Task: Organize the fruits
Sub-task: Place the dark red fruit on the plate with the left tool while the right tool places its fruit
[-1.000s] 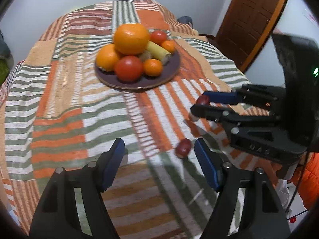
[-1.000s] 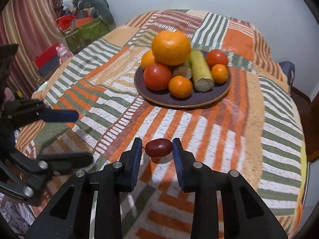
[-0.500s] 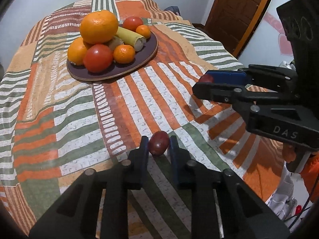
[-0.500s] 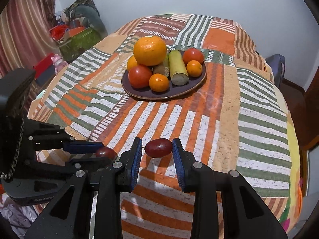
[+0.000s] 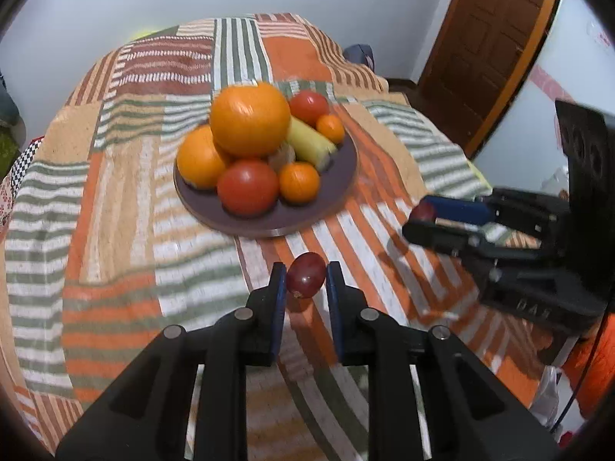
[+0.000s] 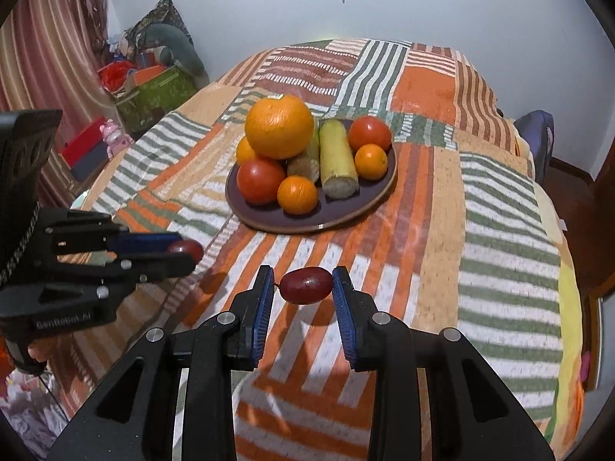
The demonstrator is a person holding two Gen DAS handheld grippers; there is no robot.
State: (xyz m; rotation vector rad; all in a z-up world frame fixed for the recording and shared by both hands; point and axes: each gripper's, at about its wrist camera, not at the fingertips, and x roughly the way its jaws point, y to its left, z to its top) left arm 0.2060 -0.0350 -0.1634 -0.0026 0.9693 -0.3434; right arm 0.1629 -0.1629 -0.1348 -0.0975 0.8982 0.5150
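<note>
Two red grapes are off the cloth, one in each of your tongs.

From the left wrist camera, your left tongs [image 5: 306, 282] are closed on a grape [image 5: 306, 274] at 6 o'clock of the plate [image 5: 342, 176]. Its long axis runs tilted, the upper end leaning toward 1 o'clock, and it sits at the very tips of the blue pads. Your right tongs [image 5: 417, 219] come in from 3 o'clock, pointing toward 9 o'clock, with the second grape [image 5: 423, 210] pinched at their tip. The plate carries a big orange [image 5: 250, 118] stacked on top, a smaller orange, two tomatoes, two mandarins and a pale green-yellow stalk piece [image 5: 309, 144]. A brown wooden door [image 5: 488, 38] stands at 1 o'clock.

From the right wrist camera, your right tongs [image 6: 303, 286] hold their grape [image 6: 306, 285] with its long axis crosswise, end to end between the pads, running 9 to 3 o'clock; a short stem stub points to 9 o'clock. Your left tongs [image 6: 188, 255] reach in from 9 o'clock with their grape [image 6: 186, 249] at the tip, its pointing unclear from here. The plate [image 6: 338, 219] lies at 12 o'clock.

Under it all is a bench draped in a patchwork striped cloth [image 6: 480, 192] of orange, green, brown and white. A striped curtain [image 6: 46, 38] and a box of clutter [image 6: 153, 88] fill the 10 o'clock corner, before a pale wall.
</note>
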